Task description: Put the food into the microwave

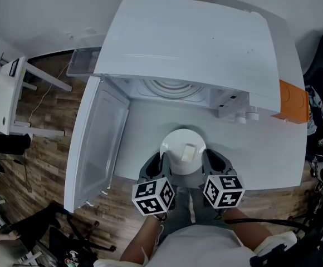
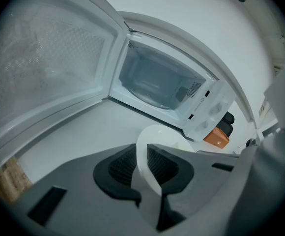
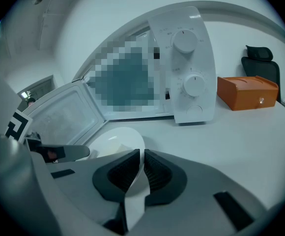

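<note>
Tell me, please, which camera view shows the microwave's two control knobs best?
The right gripper view: both control knobs face the camera, one above the other on the front panel of the microwave. The head view shows them only from above, as small stubs. The left gripper view shows the panel obliquely, with the knobs faint.

The plate (image 1: pixel 182 152) is showing a smooth, glossy glaze. The microwave (image 1: pixel 195 43) shell is looking like smooth, shiny plastic, the table (image 1: pixel 262 154) is looking matt, and the floor (image 1: pixel 44 149) at left is showing wood grain. On the left gripper (image 2: pixel 142 154), the dark pads (image 2: pixel 120 165) are looking ribbed.
</note>
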Demonstrator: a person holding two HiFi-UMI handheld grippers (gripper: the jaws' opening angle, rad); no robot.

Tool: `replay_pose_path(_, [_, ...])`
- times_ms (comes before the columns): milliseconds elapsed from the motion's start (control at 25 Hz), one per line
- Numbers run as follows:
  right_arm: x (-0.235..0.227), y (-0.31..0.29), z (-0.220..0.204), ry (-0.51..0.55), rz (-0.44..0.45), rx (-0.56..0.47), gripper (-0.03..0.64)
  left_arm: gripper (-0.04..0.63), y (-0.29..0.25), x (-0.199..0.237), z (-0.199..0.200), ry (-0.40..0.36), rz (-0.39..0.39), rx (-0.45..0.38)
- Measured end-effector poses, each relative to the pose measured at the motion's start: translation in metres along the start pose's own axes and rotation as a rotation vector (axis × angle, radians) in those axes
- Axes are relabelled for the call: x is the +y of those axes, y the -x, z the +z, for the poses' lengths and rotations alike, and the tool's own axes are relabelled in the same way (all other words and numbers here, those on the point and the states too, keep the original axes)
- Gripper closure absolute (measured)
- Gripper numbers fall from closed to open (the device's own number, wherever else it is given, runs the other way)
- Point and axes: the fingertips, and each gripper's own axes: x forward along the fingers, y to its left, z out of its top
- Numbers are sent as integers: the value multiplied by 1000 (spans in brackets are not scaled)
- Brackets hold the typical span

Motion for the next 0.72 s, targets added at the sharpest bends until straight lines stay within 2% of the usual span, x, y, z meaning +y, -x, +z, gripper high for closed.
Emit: replay_pose_path(720, [15,-16,47,25,36,-38,578,525,-6,4,47,33,34,-71])
